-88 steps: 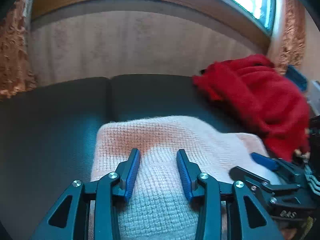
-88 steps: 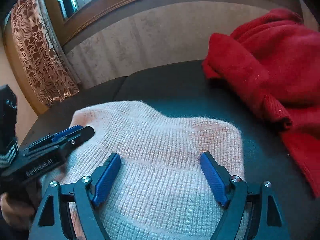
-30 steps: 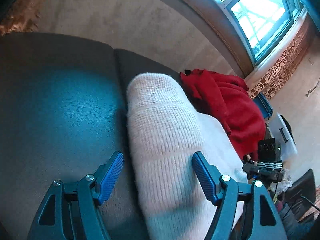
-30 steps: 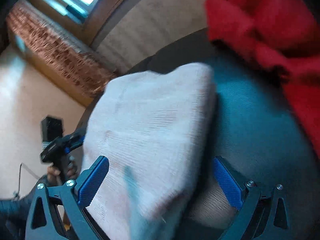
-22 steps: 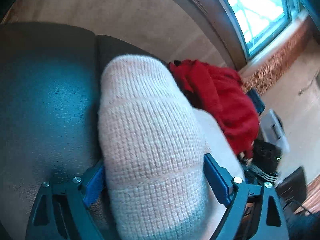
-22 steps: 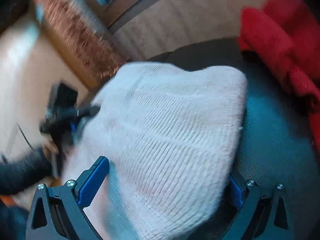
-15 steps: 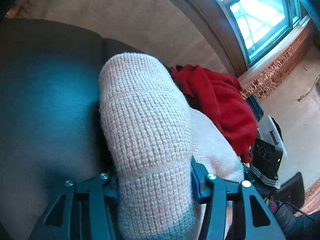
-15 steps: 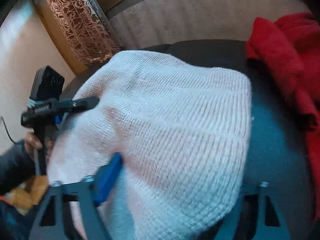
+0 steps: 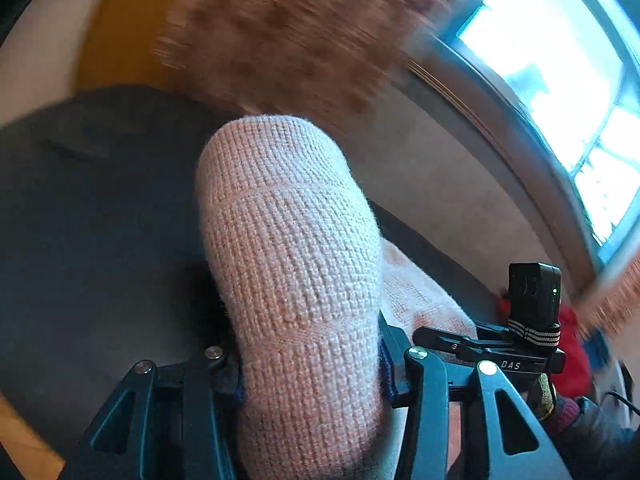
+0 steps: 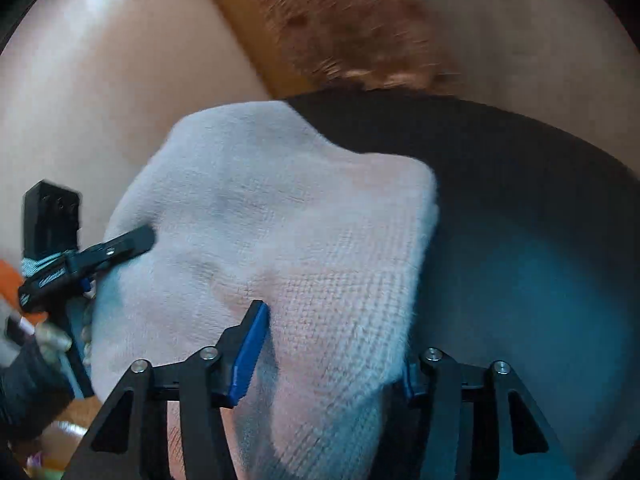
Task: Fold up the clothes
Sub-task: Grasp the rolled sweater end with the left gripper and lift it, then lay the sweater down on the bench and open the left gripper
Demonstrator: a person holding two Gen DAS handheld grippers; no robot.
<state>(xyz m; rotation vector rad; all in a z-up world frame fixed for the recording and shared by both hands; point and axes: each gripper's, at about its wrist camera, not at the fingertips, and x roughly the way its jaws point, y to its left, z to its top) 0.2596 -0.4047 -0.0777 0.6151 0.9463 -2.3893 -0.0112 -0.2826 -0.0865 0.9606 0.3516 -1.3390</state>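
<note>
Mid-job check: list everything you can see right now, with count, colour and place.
knit sweater: one, pale pink, folded bundle clamped at two ends over the dark surface.
dark surface: one, charcoal, under the sweater.
red garment: one, red, sliver at right edge behind the right gripper.
curtain: brown patterned, blurred, above.
window: one, bright, upper right.
left gripper: one, black with blue pads, shut on the sweater.
right gripper: one, same colours, jaws just closing on the sweater.
sleeve: dark, lower left.
</note>
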